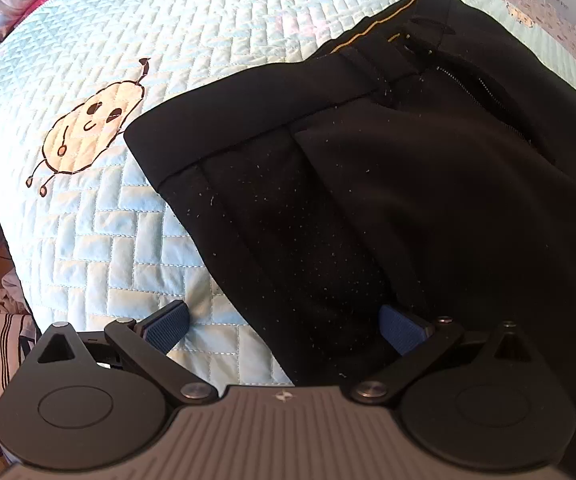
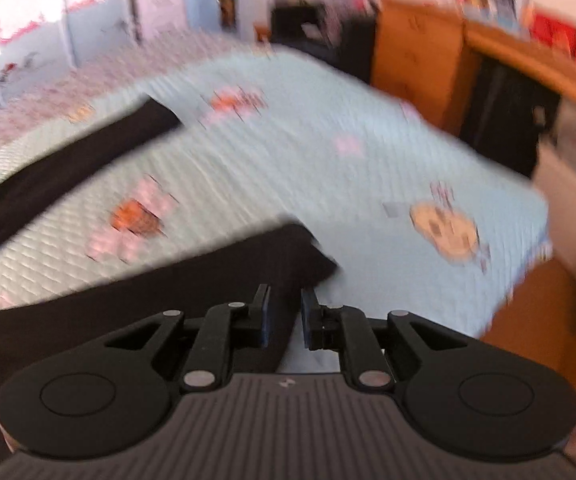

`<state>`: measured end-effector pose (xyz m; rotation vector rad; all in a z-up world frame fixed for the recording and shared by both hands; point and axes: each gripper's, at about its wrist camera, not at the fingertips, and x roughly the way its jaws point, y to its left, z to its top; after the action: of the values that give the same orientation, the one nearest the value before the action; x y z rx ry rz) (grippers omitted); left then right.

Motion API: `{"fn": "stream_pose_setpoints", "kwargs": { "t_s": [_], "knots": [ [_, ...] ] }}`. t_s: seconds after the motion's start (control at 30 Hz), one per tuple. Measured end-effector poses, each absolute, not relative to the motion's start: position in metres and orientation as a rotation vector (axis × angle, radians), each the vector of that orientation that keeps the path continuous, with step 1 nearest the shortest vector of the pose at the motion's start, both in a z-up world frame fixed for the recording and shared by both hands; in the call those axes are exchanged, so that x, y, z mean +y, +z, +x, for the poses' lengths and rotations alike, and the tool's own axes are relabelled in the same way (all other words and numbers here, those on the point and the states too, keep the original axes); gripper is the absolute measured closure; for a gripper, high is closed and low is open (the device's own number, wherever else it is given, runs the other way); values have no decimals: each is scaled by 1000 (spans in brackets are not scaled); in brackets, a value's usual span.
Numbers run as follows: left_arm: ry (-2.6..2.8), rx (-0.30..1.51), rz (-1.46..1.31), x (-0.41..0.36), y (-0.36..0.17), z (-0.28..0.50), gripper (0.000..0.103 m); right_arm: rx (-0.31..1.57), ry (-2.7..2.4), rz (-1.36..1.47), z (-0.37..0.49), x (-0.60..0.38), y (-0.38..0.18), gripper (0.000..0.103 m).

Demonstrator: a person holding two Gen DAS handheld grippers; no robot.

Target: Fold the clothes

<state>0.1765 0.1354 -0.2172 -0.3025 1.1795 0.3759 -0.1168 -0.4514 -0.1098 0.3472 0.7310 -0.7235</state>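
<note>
Black trousers (image 1: 387, 168) lie spread on a bed covered by a pale blue quilted bedspread (image 1: 128, 248) stitched in a brick-like pattern and printed with cartoon figures. In the left wrist view the waistband end of the trousers fills the right half of the picture: a thin yellow line runs along the inside of the waistband, a hook fastening sits at the top, and the zip below it is undone. Small pale flecks of lint dot the dark cloth. A cream, pear-shaped cartoon face (image 1: 92, 128) is printed on the bedspread just beside the trousers' outer edge. The left gripper (image 1: 284, 326) has its fingers spread wide, one blue pad over bare bedspread and the other tucked at the edge of the trouser cloth, with a side edge of the garment lying between them and nothing clamped. At the lower left, off the bed, sits a heap of striped laundry (image 1: 4, 332). The right wrist view is blurred. It shows the right gripper (image 2: 286, 320) with its fingers close together but a narrow gap showing between the pads, and no cloth held in that gap. Just ahead of them is the end of one trouser leg (image 2: 248, 264) lying on the bedspread; the other leg (image 2: 60, 168) stretches away further left, well apart from it. Wooden furniture (image 2: 419, 52) stands beyond the bed.
</note>
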Motion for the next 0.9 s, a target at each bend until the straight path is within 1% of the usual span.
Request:
{"fn": "stream_pose_setpoints", "kwargs": {
  "t_s": [0.03, 0.07, 0.1, 0.2, 0.53, 0.8, 0.9],
  "knots": [
    [373, 1184, -301, 135, -217, 177, 0, 713, -691, 320, -110, -439, -106, 77],
    [370, 1188, -300, 135, -217, 178, 0, 694, -659, 294, -103, -427, -101, 66],
    [370, 1190, -302, 135, -217, 179, 0, 676, -626, 267, -96, -415, -97, 60],
    [373, 1194, -298, 134, -216, 181, 0, 620, -529, 187, -74, -378, -84, 57],
    [352, 1180, -243, 128, -214, 186, 0, 724, -73, 115, 3, -243, -110, 57],
    [330, 1199, -243, 130, -212, 195, 0, 750, 197, 44, 26, -142, -110, 57],
    [335, 1196, -246, 130, -212, 198, 0, 733, 252, 40, 31, -116, -110, 57]
  ]
}}
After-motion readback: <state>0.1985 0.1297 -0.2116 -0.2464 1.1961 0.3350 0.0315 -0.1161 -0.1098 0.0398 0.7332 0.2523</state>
